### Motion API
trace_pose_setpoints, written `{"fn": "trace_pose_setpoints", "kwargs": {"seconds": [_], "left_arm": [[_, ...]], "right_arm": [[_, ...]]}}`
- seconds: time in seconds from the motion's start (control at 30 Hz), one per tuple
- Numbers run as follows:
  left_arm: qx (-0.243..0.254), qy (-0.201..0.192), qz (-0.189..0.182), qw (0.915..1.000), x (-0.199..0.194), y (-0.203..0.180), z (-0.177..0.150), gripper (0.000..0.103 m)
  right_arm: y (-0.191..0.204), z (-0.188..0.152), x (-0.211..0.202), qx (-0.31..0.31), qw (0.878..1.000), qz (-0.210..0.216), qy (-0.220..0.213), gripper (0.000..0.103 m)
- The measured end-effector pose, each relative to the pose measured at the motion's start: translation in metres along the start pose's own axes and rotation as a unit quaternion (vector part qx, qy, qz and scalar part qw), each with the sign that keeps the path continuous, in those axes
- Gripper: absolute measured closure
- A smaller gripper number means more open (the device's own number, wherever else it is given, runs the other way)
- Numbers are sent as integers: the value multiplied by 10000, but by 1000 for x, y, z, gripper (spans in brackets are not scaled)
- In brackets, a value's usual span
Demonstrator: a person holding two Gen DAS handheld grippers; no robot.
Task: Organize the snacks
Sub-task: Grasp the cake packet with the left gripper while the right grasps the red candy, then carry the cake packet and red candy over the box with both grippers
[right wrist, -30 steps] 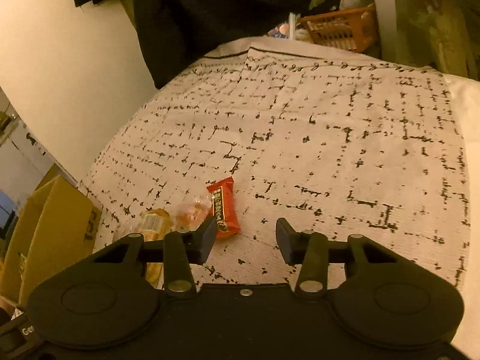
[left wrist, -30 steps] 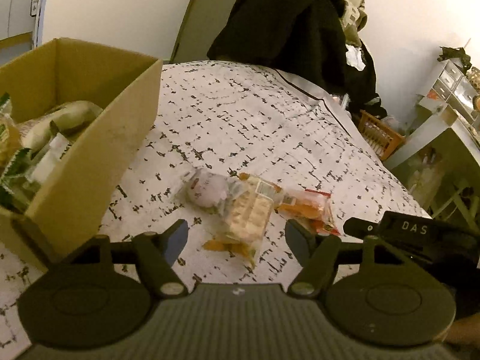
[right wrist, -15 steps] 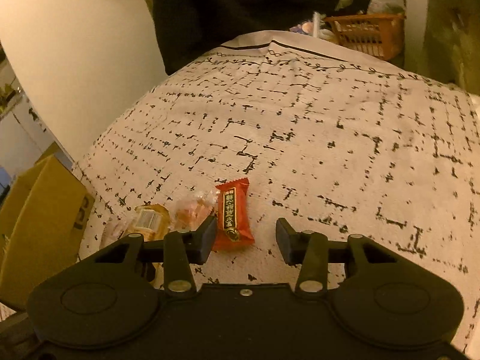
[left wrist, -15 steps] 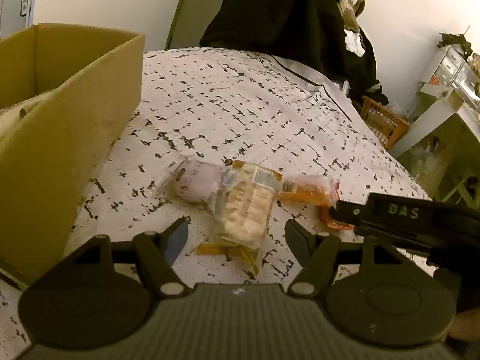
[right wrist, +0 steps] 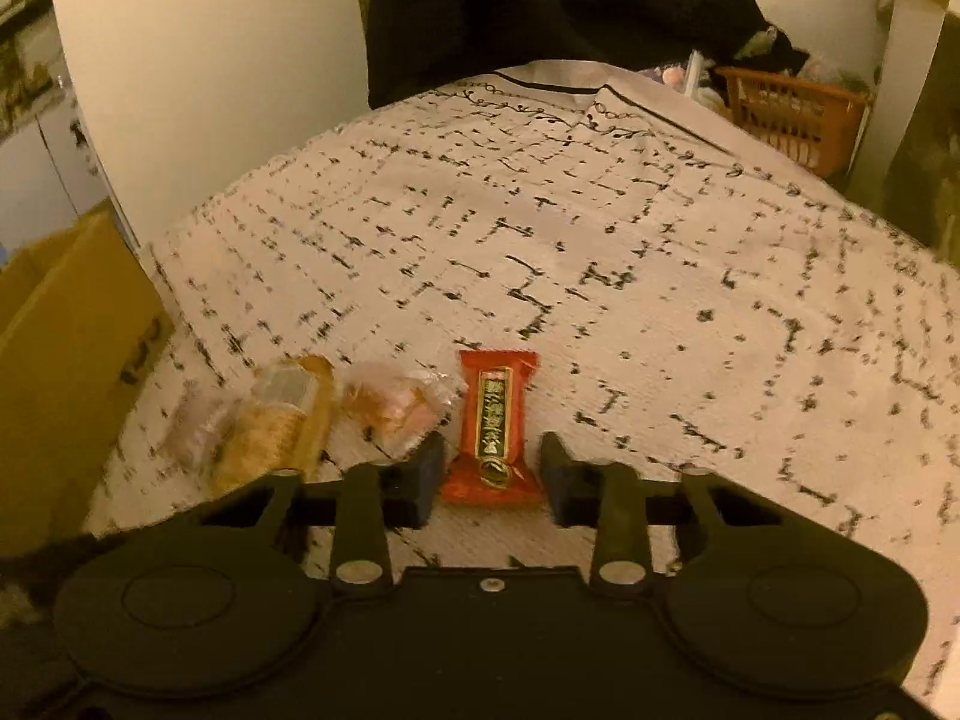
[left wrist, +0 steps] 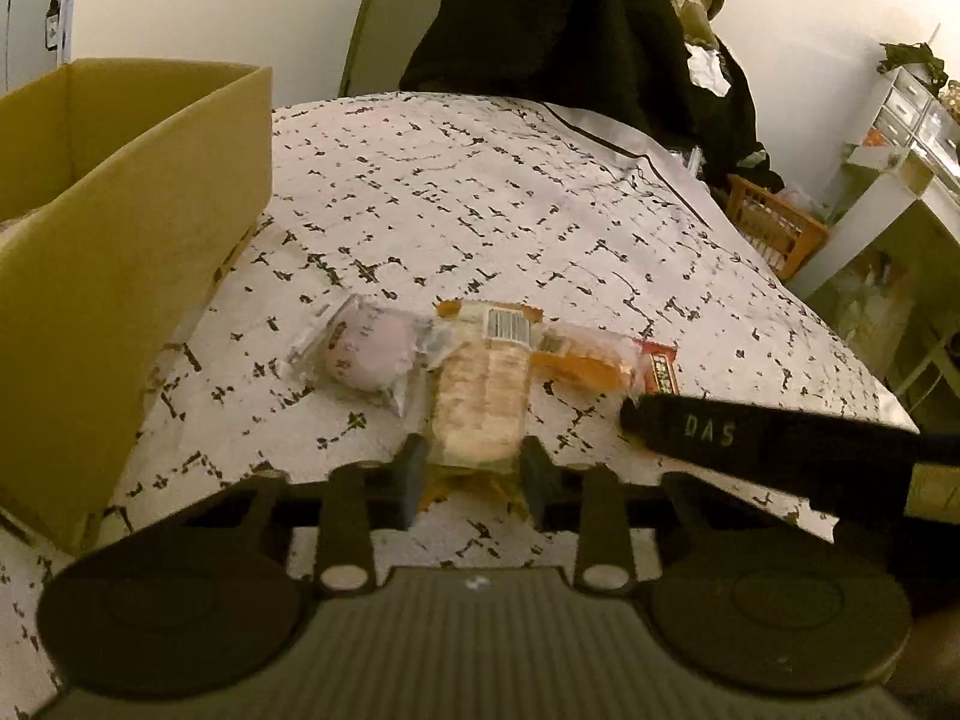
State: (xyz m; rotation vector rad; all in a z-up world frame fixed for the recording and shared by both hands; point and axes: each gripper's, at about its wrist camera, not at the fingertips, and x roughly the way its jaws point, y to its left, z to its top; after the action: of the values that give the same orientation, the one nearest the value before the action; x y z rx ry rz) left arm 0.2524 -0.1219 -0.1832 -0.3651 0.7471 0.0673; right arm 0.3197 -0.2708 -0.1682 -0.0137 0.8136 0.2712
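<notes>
Several snack packets lie in a row on the patterned cloth. In the left wrist view, a clear cracker packet point(left wrist: 480, 396) lies lengthwise, its near end between the fingers of my left gripper point(left wrist: 472, 471), whose jaws are narrowed around it. A round pink bun packet point(left wrist: 366, 351) lies to its left, an orange packet point(left wrist: 579, 360) and a red bar point(left wrist: 660, 369) to its right. In the right wrist view, the red bar point(right wrist: 495, 426) has its near end between the open fingers of my right gripper point(right wrist: 492, 471). The right gripper's body point(left wrist: 780, 444) shows in the left wrist view.
A cardboard box point(left wrist: 120, 228) stands at the left on the cloth; it also shows in the right wrist view point(right wrist: 66, 360). Dark clothes point(left wrist: 558, 30) hang behind. An orange basket point(right wrist: 792, 114) and white drawers point(left wrist: 912, 114) stand at the right, off the cloth.
Both grippers moved forward and down onto the snack row. The left gripper's jaws narrowed around the cracker packet. The red bar now lies between the right gripper's fingers.
</notes>
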Motion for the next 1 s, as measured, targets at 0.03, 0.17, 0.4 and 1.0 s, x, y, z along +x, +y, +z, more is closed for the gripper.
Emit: {"fn": "trace_pose_setpoints", "kwargs": {"seconds": [0.03,0.17,0.4,1.0], "left_arm": [[-5,13,-17,10000,-2,0,0,75],[17,3,-34,10000,-11,-2,-5,76],[224,-208,-141,9994,-39,-8,-11,76],[-46,-610,-217,9979,-119,14,32,76]], "right_arm": [[-1,0,-2,41,10000,11,4,72],[1,-3,-11,30,10000,-62,11,74],[-2,-5,-35,481,9988,96,-21,86],[17,-7,-89,854,9944,296,-554,86]]}}
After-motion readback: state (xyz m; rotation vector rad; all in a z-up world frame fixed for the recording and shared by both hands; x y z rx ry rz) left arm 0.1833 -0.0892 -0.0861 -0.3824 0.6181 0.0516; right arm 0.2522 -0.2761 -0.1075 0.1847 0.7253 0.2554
